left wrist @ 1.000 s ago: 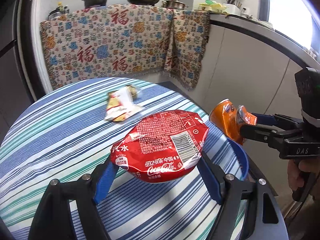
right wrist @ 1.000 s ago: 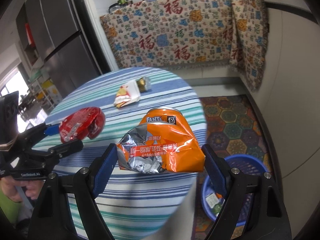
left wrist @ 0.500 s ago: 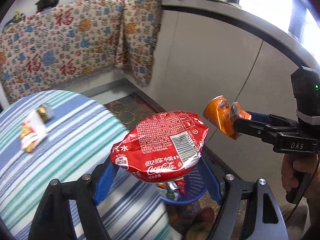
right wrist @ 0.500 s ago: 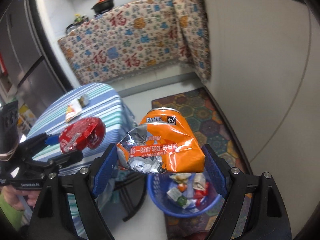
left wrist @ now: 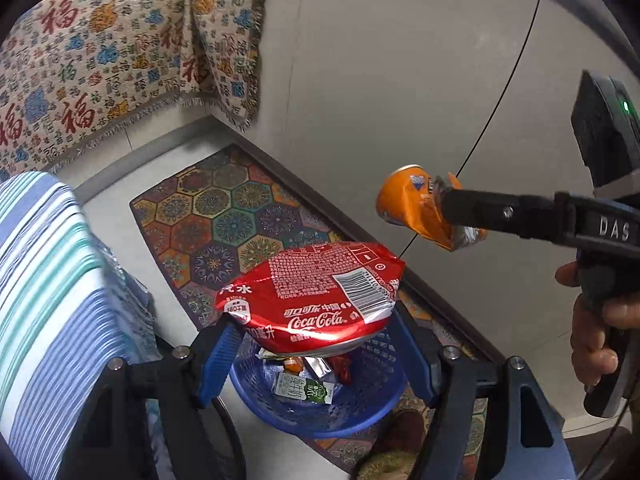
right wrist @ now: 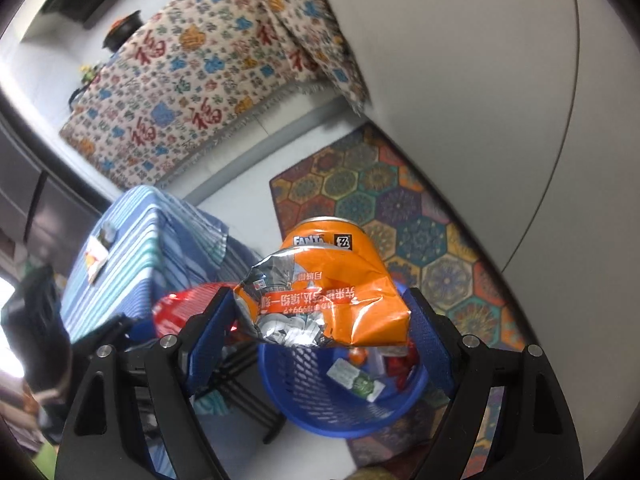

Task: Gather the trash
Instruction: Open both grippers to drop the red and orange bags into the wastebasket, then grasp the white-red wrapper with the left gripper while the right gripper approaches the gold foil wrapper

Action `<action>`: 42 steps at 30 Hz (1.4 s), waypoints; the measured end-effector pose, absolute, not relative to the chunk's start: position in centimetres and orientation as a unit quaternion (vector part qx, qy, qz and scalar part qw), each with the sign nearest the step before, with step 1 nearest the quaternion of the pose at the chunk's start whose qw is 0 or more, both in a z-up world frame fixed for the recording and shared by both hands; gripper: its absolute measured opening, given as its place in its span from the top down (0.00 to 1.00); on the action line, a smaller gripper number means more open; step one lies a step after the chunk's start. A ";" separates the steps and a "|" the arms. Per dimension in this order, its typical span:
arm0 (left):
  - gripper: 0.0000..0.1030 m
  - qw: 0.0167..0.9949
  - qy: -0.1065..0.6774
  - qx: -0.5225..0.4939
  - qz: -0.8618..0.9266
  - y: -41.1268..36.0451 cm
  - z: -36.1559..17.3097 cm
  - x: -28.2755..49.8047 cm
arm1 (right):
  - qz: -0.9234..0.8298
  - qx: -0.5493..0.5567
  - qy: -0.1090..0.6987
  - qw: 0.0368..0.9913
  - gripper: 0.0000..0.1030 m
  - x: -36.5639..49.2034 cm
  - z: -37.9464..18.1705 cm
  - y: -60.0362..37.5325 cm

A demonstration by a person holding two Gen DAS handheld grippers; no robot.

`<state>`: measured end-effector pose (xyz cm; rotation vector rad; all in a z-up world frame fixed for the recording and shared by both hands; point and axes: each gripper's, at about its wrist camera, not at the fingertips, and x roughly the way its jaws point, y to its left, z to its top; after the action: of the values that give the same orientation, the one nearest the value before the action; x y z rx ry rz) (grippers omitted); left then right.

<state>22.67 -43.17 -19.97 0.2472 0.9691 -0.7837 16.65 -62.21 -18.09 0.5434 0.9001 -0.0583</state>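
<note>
The left gripper (left wrist: 316, 344) is holding a crushed red Coca-Cola can (left wrist: 312, 296) directly above the round blue perforated plastic trash basket (left wrist: 360, 412), and its jaws are closing on the can. The right gripper (right wrist: 320, 334) is gripping a crushed orange Fanta can (right wrist: 332, 288) between its blue pads, also above the basket (right wrist: 304, 400). Neither can is released yet.

The basket is already containing several items, among them a small white-and-green carton (left wrist: 304, 392) and red wrappers. As a judgement, the delivery of these two cans is nearly complete; only the release is remaining.

A white-and-red wrapper (right wrist: 96, 258) and a small dark object beside it are still lying on the striped blue-and-white cloth of the counter (right wrist: 132, 232), so further collection is pending.

The basket is standing on a hexagon-patterned multicoloured rug (left wrist: 224, 216) on a pale floor, beside plain grey cabinet fronts (left wrist: 400, 80). A patterned fringed cloth (left wrist: 80, 64) is draping the far cabinets.
</note>
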 end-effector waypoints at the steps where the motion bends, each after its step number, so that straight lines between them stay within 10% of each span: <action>1: 0.29 0.804 0.453 0.120 -0.366 -43.5 -20.4 22.8 | -0.028 0.265 0.430 0.863 0.17 16.9 -18.5 -62.4; 20: 0.23 0.803 0.461 0.090 -0.367 -42.7 -20.7 22.8 | -0.060 0.270 0.378 0.883 0.09 16.9 -16.7 -63.9; 31: 0.23 0.851 0.412 0.060 -0.321 -29.0 -9.9 17.6 | -0.065 0.176 0.272 0.944 0.03 12.6 -5.4 -54.3; 42: 0.23 0.882 0.451 0.056 -0.122 -13.8 -14.5 20.9 | 0.083 0.058 0.375 0.921 0.03 17.5 -11.0 -35.2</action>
<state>20.92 -13.83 -14.46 0.1174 0.9391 -0.2543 17.45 -35.21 -10.97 0.1183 0.7713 0.1710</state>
